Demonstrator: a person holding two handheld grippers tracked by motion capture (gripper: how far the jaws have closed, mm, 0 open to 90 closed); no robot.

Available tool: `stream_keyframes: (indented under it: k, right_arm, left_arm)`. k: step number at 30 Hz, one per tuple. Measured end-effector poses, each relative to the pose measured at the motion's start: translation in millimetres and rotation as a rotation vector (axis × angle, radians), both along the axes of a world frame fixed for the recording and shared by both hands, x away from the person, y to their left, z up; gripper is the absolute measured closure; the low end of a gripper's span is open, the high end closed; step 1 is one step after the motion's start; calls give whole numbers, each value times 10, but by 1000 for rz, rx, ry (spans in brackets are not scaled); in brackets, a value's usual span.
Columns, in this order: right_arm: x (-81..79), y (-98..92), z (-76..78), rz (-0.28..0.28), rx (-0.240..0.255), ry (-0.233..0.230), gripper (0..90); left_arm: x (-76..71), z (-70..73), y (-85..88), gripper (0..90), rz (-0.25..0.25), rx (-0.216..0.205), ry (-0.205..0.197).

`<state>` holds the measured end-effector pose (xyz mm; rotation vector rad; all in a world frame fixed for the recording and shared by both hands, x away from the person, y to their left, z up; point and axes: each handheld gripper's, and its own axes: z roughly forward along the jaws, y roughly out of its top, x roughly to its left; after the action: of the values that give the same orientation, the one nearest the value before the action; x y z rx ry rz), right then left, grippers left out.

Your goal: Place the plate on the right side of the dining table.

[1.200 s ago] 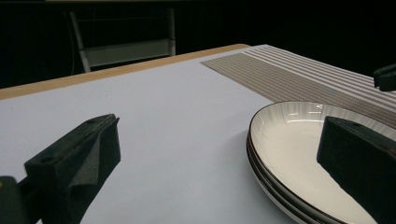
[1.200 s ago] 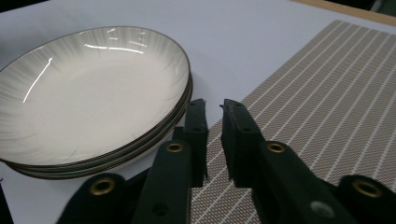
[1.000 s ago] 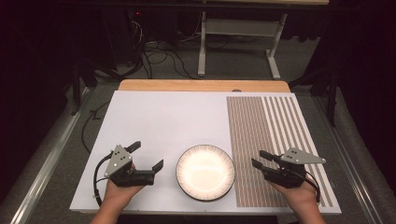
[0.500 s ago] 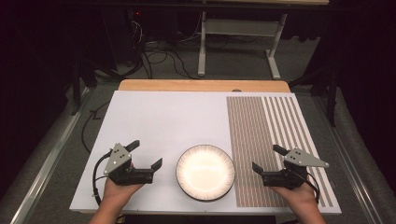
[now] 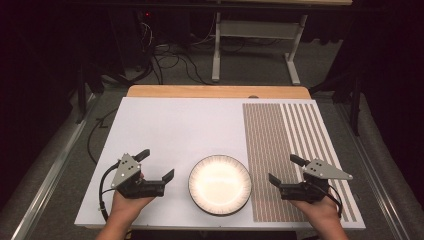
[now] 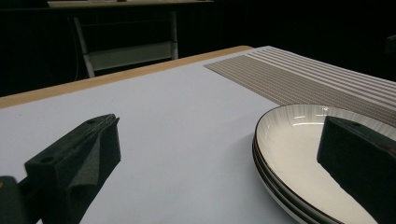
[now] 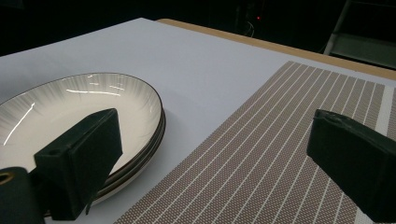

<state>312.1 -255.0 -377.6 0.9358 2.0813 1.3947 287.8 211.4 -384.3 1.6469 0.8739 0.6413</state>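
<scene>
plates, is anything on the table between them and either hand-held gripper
Nothing visible. The stacked plates sit between the left hand-held gripper and the right hand-held gripper, with bare white table on one side and the edge of the striped mat on the other.

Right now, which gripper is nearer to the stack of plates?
Left, slightly. The left gripper sits just off the left rim of the plates, jaws open. The right gripper sits a bit farther off the right rim, above the striped mat, also open.

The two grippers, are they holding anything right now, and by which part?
Nothing is held. The left gripper and the right gripper are both open, one on each side of the stacked plates, touching neither.
</scene>
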Motion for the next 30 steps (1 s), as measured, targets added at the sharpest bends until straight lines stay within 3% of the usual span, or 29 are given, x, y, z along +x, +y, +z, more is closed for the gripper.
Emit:
stream_keyframes:
  k: [4,6,7,10,12,13,15,17,19,21,22,23,30]
  right_arm:
    - [-12,38,3,6,-11,1,60]
    - [-23,61,10,12,-13,3,92]
    - [-25,82,11,29,-20,9,154]
    - [-34,110,17,32,-36,10,183]
    - [-40,136,23,45,-50,13,244]
    - [-41,180,25,65,-63,14,326]
    - [-41,196,26,66,-66,19,345]
    - [-25,260,15,82,-83,41,457]
    - [-19,279,8,76,-94,46,493]
    - [-7,316,-3,98,-113,61,613]
    - [-7,316,-3,98,-113,61,613]
    - [-2,330,-5,124,-121,68,691]
    - [1,387,-46,155,-148,104,837]
  left_arm:
    - [-2,7,-11,2,-5,0,2]
    - [-4,11,-20,2,-9,4,2]
    - [-7,18,-25,2,-15,7,2]
    - [-9,27,-28,2,-10,9,-4]
    - [-8,31,-29,2,-7,7,-7]
    - [-7,32,-30,2,-3,13,-8]
    - [-7,33,-31,2,-2,9,-8]
    - [-7,35,-26,2,-1,8,-7]
    - [-7,38,-21,2,1,11,-8]
    - [-2,37,-14,2,3,7,-8]
    - [-2,37,-14,2,3,7,-8]
    - [0,36,-15,2,3,7,-8]
    - [1,38,-40,2,-11,9,-7]
